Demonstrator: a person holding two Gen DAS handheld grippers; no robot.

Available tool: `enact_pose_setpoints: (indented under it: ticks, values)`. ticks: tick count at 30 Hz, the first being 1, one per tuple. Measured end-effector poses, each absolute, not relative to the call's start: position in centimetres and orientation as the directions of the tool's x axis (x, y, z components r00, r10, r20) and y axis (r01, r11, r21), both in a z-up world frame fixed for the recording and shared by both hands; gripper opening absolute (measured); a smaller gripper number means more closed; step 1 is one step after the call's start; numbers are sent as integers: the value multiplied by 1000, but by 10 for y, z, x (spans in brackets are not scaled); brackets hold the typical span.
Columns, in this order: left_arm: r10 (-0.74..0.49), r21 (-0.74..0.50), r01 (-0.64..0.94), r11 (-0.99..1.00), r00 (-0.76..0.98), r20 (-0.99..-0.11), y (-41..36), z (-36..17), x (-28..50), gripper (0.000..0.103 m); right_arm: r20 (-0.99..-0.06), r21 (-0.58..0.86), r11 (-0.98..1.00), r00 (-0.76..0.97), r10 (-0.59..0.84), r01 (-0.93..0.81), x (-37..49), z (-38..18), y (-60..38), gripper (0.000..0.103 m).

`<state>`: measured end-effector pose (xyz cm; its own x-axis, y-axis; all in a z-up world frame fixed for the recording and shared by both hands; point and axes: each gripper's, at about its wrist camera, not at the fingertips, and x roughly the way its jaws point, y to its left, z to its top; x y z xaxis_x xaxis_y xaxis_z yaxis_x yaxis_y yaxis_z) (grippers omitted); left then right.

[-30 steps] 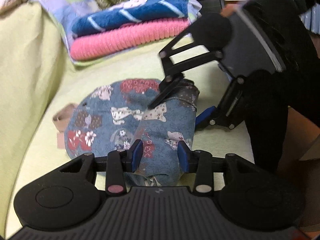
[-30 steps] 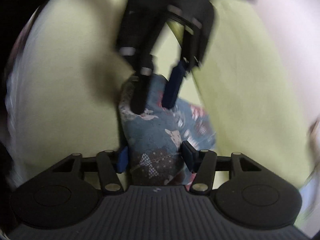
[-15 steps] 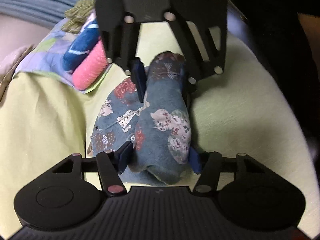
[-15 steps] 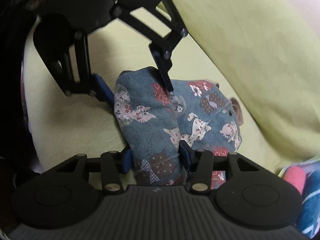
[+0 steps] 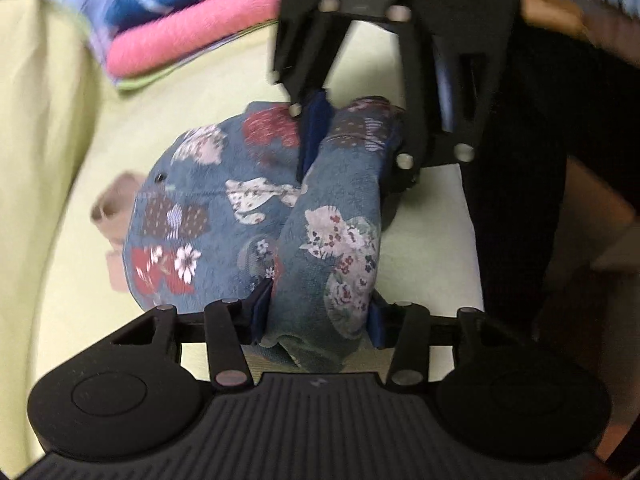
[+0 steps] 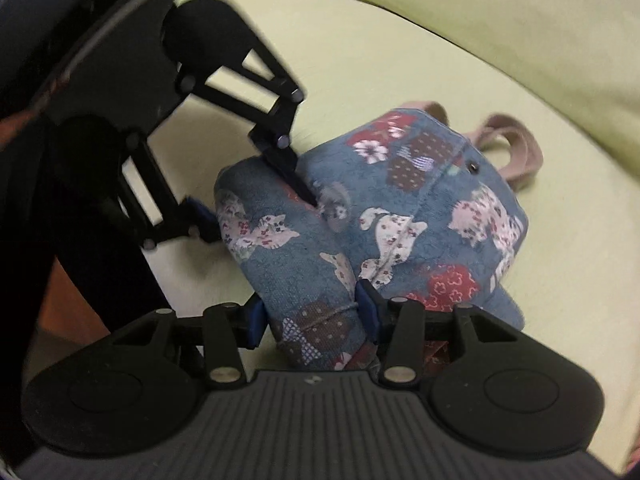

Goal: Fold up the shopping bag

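Shopping bag point(image 5: 332, 240) roll lower, near end hidden

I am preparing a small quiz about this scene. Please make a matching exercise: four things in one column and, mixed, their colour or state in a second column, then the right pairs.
1. shopping bag
2. bag handles
3. folded towel
4. left tongs

A. pink, in a stack behind the bag
B. shut on a raised fold of cloth
C. blue with a patchwork print
D. beige, lying on the green cover

Pairs: 1-C, 2-D, 3-A, 4-B
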<state>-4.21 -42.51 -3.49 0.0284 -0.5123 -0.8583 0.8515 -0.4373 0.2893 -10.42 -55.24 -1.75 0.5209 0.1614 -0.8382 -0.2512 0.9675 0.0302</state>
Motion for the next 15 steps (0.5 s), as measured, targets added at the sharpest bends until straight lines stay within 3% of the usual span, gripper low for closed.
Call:
enact_pose_setpoints:
  ticks: [4,9,11,15]
  values:
    - [-496,205,881,-426,-38,-868,-430,-31,-26,50,-780,-50,965,614,122,-256,-123,-18,-545,45]
    - [-483,112,902,-417,-116,-868,-435,-27,-6,50,-640,-220,946,767,45,-239,-159,-26,-530,48]
    - [-477,70,908,-413,-150,-866,-438,-27,3,50,-611,-181,959,789,64,-218,-163,-24,-539,48]
    - [-467,-24,923,-383,-217,-857,-446,-28,20,50,-620,37,988,772,141,-151,-151,-25,-572,45]
